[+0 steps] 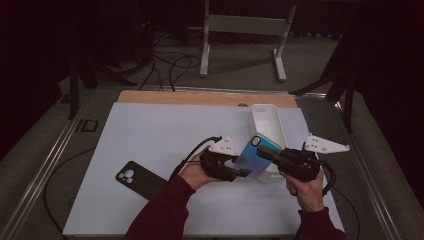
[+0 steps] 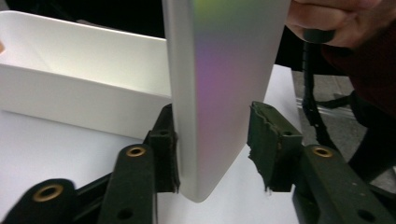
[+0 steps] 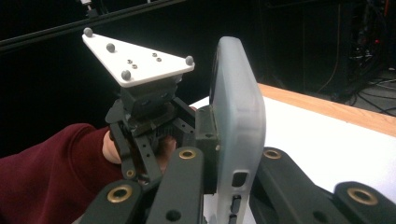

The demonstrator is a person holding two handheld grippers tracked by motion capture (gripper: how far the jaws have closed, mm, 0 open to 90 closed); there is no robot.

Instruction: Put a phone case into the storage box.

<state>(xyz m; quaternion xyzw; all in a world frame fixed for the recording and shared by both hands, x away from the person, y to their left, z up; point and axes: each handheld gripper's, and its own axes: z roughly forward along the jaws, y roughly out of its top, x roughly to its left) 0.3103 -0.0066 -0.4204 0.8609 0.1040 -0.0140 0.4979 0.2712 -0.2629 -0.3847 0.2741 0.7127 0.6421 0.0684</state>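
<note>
An iridescent blue phone case (image 1: 254,156) is held tilted above the white mat, between both grippers. My right gripper (image 1: 265,153) is shut on its upper part; in the right gripper view the frosted edge of the case (image 3: 239,107) stands upright between the jaws (image 3: 233,177). My left gripper (image 1: 244,172) clamps the lower end. In the left gripper view both pads (image 2: 167,144) touch the side edges of the case (image 2: 224,84). The left gripper (image 3: 149,121) also appears in the right gripper view, behind the case.
A white rectangular bin (image 1: 267,117) (image 2: 84,79) stands just behind the case, at the mat's right. A black phone (image 1: 136,178) lies back up on the mat to the left. A wooden strip (image 1: 200,97) borders the far edge of the table.
</note>
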